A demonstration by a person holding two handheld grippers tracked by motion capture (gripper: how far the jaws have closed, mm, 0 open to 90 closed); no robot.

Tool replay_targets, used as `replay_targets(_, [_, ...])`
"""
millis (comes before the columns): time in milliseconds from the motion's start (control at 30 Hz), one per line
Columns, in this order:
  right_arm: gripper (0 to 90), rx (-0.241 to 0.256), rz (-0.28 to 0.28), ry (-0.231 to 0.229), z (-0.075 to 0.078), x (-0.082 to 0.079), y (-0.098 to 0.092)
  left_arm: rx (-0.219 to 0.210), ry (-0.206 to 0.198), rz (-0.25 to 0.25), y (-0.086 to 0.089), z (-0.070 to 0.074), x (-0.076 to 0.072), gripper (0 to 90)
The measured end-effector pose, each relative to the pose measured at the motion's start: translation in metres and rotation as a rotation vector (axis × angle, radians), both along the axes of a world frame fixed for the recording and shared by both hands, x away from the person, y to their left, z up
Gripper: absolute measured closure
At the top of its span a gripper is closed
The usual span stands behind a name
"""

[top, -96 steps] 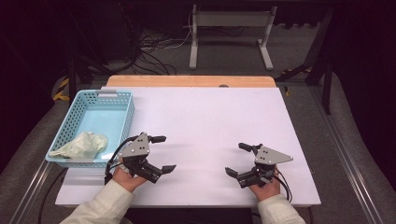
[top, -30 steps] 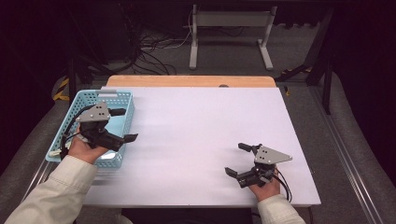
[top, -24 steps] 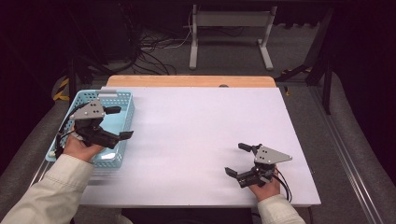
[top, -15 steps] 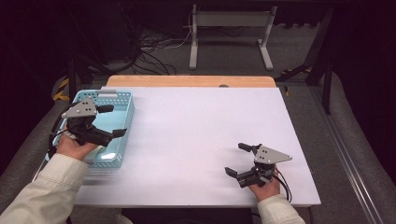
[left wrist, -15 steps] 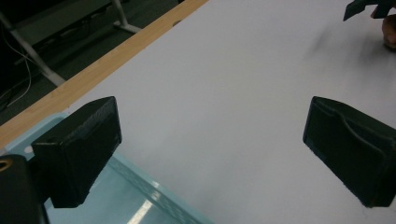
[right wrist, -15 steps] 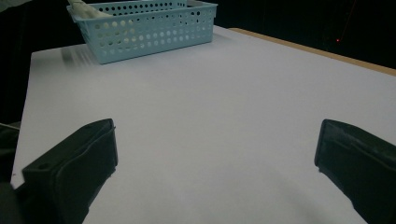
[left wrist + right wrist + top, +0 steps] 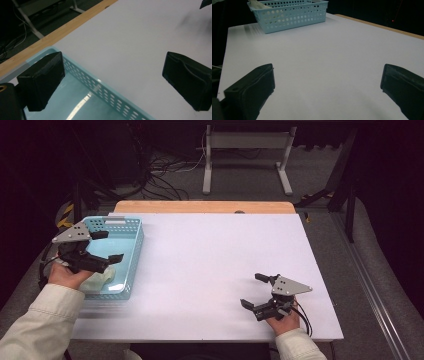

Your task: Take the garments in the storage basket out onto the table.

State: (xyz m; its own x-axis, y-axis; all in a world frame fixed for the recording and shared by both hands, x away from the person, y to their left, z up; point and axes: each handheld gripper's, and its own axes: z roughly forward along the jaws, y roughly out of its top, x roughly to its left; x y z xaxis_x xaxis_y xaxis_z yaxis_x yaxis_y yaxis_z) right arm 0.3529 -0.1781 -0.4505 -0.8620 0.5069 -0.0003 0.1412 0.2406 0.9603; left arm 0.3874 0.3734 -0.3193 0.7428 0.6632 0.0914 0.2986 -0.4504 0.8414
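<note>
Nearest to me, my right claw (image 7: 256, 290) sits low at the near right part of the white surface (image 7: 215, 265), held in my right hand (image 7: 283, 322). Its jaws stand wide apart and hold nothing. In the right gripper view, the two black jaws rise at either side of bare white surface, and the grey three-cornered plate (image 7: 291, 285) lies on top of the claw in the high view. A black cable (image 7: 303, 316) trails back from it toward my wrist.

To the left, my left sleeve (image 7: 37, 325) enters from the near left corner, and my left hand (image 7: 67, 276) carries the left claw (image 7: 107, 246) above the light blue basket (image 7: 131, 251). Its jaws are also spread wide and empty. In the left gripper view, one jaw hangs over the basket's interior and the other over the white surface beyond the perforated wall (image 7: 100, 88), so the claw straddles that wall from above. I cannot tell whether either jaw touches the basket.

The basket stands at the left edge of the surface, well apart from the right claw. A pale, crumpled item (image 7: 99, 281) lies in its near end, just beside my left hand; its material cannot be determined. In the right gripper view, the basket (image 7: 289, 16) appears at the far left corner of the surface.

Farther off, a strip of bare wood (image 7: 200, 207) borders the far edge of the surface. Beyond it, a grey metal stand (image 7: 247, 155) and loose cables (image 7: 160, 167) rest on the dark floor.
</note>
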Motion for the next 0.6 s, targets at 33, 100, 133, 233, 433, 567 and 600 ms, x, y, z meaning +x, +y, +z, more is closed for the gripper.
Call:
replay_targets(33, [0.1, 0.000, 0.000, 0.000, 0.000, 0.000, 0.000, 0.000, 0.003, 0.009, 0.003, -0.001, 0.000, 5.3])
replay_targets(100, [0.1, -0.001, 0.000, -0.001, 0.000, 0.000, 0.000, 0.002, 0.006, 0.017, 0.006, -0.002, 0.001, 5.3])
replay_targets(133, [0.1, -0.001, 0.001, 0.000, 0.000, 0.000, 0.000, 0.000, 0.009, 0.021, 0.008, -0.002, 0.001, 5.3])
replay_targets(233, [0.1, -0.002, 0.001, 0.000, 0.000, 0.000, 0.000, 0.002, 0.014, 0.031, 0.012, -0.003, 0.001, 5.3])
replay_targets(433, [0.1, 0.000, 0.002, 0.000, 0.000, 0.000, 0.001, 0.014, 0.036, 0.049, 0.020, -0.006, 0.002, 5.4])
replay_targets(567, [0.1, -0.001, 0.002, 0.002, 0.000, 0.000, 0.001, 0.043, 0.066, 0.069, 0.026, -0.011, 0.002, 5.6])
replay_targets(600, [0.1, 0.000, 0.002, 0.002, 0.000, 0.000, 0.001, 0.043, 0.066, 0.069, 0.026, -0.011, 0.002, 5.6])
